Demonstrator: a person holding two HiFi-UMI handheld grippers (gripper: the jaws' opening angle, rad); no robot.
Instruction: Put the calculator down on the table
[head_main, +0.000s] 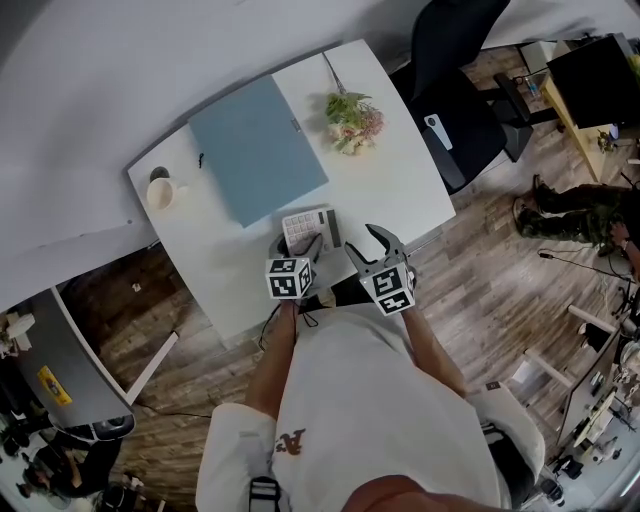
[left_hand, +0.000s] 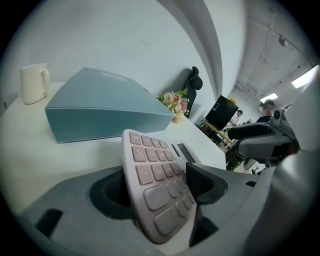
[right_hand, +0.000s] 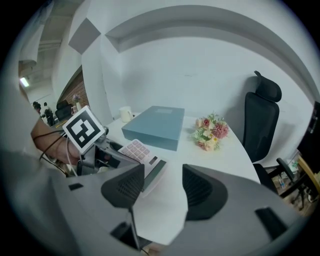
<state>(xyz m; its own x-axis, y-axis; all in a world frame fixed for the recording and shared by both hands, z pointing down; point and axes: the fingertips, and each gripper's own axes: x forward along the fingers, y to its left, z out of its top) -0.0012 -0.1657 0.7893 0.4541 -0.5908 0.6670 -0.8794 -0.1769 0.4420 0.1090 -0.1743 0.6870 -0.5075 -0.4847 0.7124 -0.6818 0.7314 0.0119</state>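
Bare worktop (head_main: 400, 190) lies open ahead of my right gripper (right_hand: 162, 185), from the near edge across to the right edge, and my jaws there stand apart with nothing between them. The near left corner is bare too. The calculator (head_main: 308, 228) blocks the middle of the near edge. Just beyond it the flat blue box (head_main: 258, 148) reaches to the far edge. A mug (head_main: 161, 193) takes the far left corner and flowers (head_main: 352, 122) stand toward the far right one, with a narrow bare lane between box and flowers. An office chair (head_main: 455, 90) stands off the right edge.
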